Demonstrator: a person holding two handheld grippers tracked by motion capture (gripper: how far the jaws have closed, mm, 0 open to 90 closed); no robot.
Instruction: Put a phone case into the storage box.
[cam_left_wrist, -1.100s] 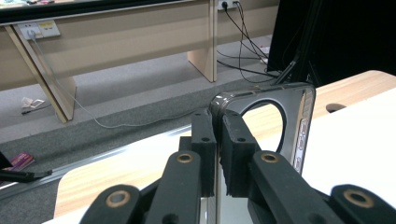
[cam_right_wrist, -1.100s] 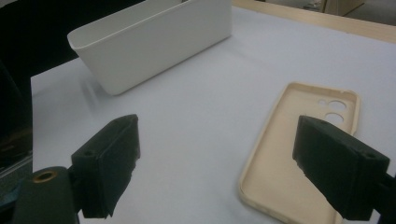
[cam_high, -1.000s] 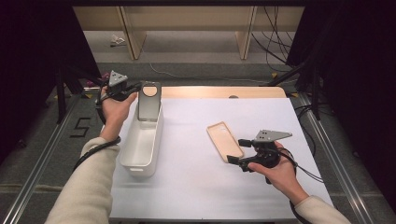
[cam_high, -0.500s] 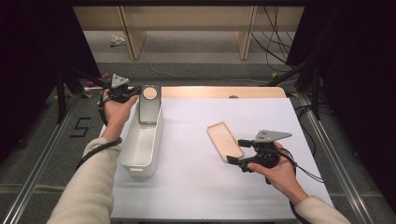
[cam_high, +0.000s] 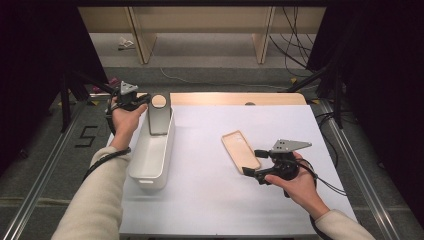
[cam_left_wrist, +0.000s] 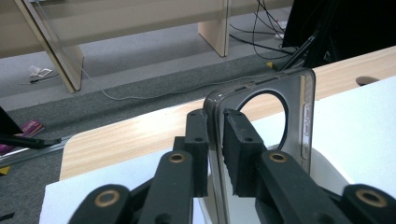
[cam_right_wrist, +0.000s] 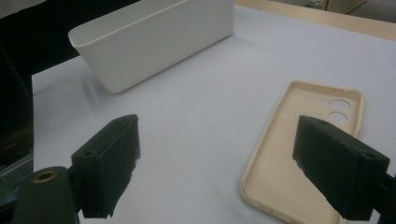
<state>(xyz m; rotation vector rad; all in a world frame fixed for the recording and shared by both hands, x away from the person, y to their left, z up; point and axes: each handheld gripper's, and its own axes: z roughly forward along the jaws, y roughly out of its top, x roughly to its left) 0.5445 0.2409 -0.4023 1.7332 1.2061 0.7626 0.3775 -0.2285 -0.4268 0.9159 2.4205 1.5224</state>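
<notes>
A grey phone case (cam_high: 159, 117) with a round camera hole stands upright in the far end of a white bin (cam_high: 150, 170). My left gripper (cam_high: 147, 100) is shut on its edge. In the left gripper view the pads (cam_left_wrist: 240, 140) still lie against that case (cam_left_wrist: 299, 107) on both sides, though the jaws have just been opening a little. A beige phone case (cam_high: 241, 151) lies hollow side up on the white mat. My right gripper (cam_high: 251, 162) hovers open at its near end. In the right gripper view its jaws stand wide (cam_right_wrist: 219, 154), with the beige case (cam_right_wrist: 289, 186) under the right one.
The white mat (cam_high: 210, 200) covers a wooden table (cam_high: 235, 98). The bin (cam_right_wrist: 154, 42) lies along the mat's left side. Metal rails (cam_high: 345, 145) run down both sides of the table. Cables and shelf legs are on the floor beyond the far edge.
The left gripper and the grey case have sunk very slightly into the bin. The right gripper and the beige case have stayed put.
</notes>
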